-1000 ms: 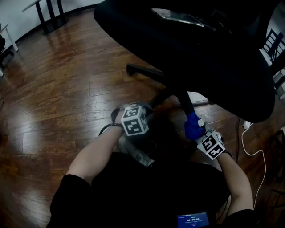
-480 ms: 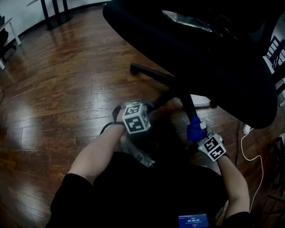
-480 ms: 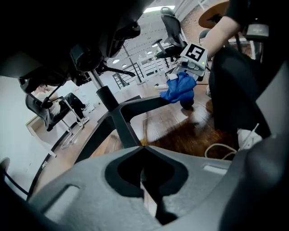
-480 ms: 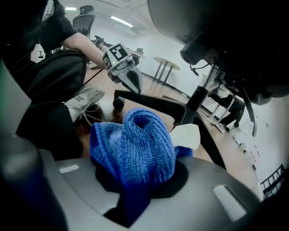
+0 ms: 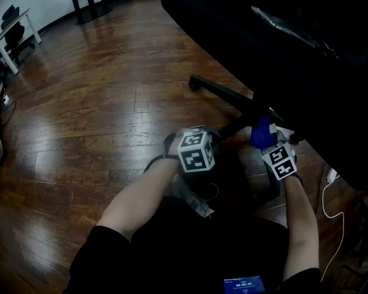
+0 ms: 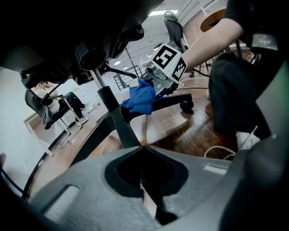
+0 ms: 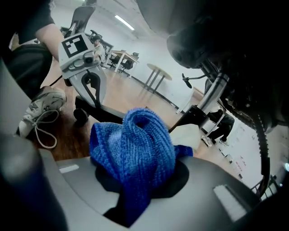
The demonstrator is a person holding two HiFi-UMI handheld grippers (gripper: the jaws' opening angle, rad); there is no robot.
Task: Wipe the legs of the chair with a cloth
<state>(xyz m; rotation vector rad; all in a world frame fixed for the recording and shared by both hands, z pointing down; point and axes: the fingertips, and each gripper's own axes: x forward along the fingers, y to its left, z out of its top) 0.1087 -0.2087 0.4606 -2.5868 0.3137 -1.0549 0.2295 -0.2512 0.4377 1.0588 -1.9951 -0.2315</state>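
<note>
The black office chair (image 5: 299,74) fills the upper right of the head view, with one leg (image 5: 221,95) running left to a caster. A bunched blue cloth (image 5: 261,133) (image 7: 135,149) is held in my right gripper (image 5: 265,140) (image 7: 146,135), which is shut on it and presses it against the chair base close to the hub, under the seat's edge. The left gripper view shows that cloth (image 6: 140,99) beside the chair column (image 6: 103,92). My left gripper (image 5: 194,143) (image 6: 142,148) is shut with nothing in it and hovers low, left of the base.
The floor is dark wood (image 5: 86,103). A white cable (image 5: 329,198) lies at the right. A white desk (image 5: 17,26) stands far left, black furniture legs (image 5: 92,7) at the top. A person's shoe (image 7: 40,108) is near the base. Seated people and tables are in the background.
My right gripper slid the blue cloth up the chair leg, from its lower part toward the hub. The left gripper kept still. The head view has swung toward the chair.
</note>
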